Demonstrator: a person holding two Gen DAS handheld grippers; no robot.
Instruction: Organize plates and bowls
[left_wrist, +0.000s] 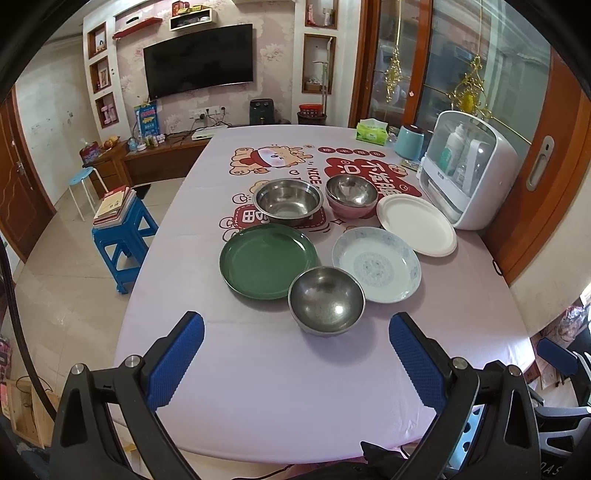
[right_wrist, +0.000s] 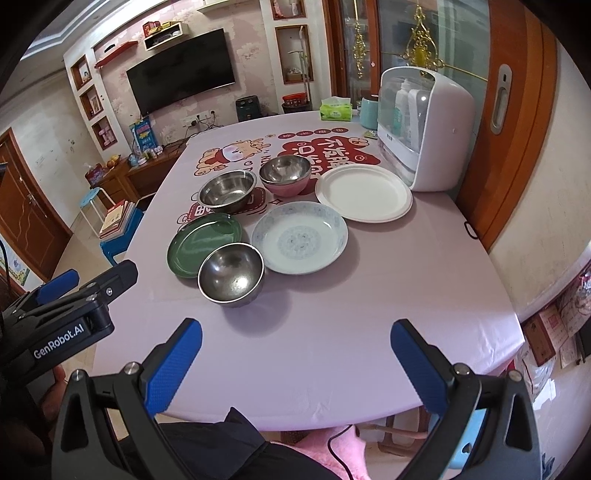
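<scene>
Plates and bowls lie loose ahead of both claws, unstacked; nearest steel bowl (left_wrist: 326, 298) overlaps green plate (left_wrist: 268, 260) just beyond left gripper (left_wrist: 296, 363). Left gripper and right gripper (right_wrist: 296, 367) gape wide, holding nothing. Risk: smooth rounded steel may slip from the pads; lifting that bowl may drag the plate.

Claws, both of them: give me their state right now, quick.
Left claw: open, holding nothing, above the table's near edge.
Right claw: open, holding nothing, short of the bowls.
</scene>
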